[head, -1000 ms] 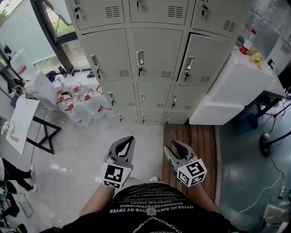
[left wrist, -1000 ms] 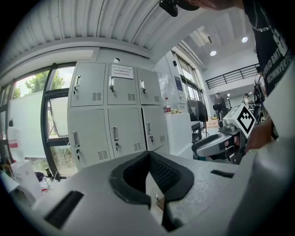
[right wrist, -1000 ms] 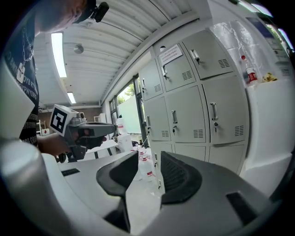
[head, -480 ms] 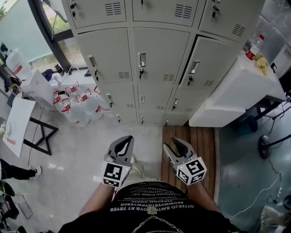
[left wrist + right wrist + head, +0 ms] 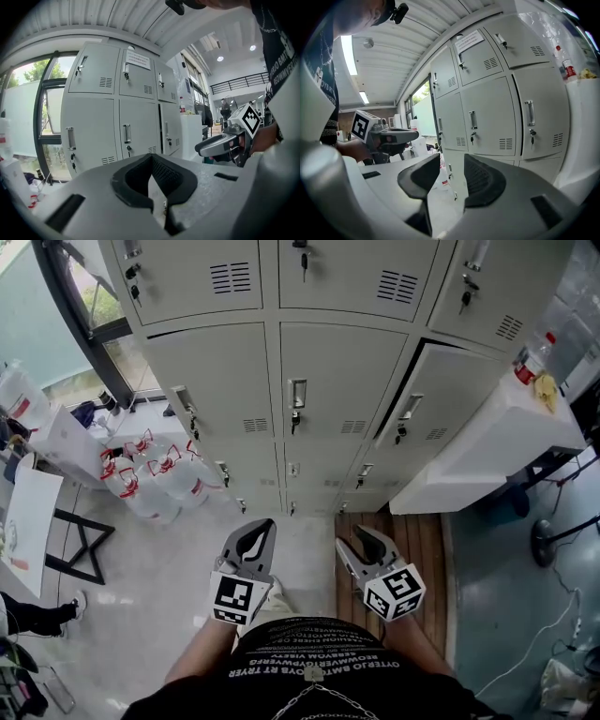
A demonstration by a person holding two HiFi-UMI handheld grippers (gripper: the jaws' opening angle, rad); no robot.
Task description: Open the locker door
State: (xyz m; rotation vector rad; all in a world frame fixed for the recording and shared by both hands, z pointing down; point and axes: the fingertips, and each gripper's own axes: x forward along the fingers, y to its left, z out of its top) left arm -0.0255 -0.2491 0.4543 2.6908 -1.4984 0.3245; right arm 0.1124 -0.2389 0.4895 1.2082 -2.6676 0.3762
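A bank of grey lockers (image 5: 337,381) stands ahead, each door with a vertical handle and a key. The right door of the middle row (image 5: 441,399) stands slightly ajar, with a dark gap along its left edge; its handle (image 5: 410,409) faces me. Both grippers hang low in front of my body, well short of the lockers. My left gripper (image 5: 261,524) is shut with nothing in it, its pads meeting at the tips (image 5: 151,157). My right gripper (image 5: 361,538) is open and holds nothing, with a clear gap between its pads (image 5: 452,159).
Several water jugs (image 5: 155,474) sit on the floor at the lockers' left foot. A white counter (image 5: 497,442) with a bottle (image 5: 532,362) stands to the right. A wooden floor board (image 5: 394,531) lies under my right side. A folding stand (image 5: 80,531) is at the left.
The lockers have grown larger and slid down in the head view as I came closer. Both grippers keep their places in front of my body.
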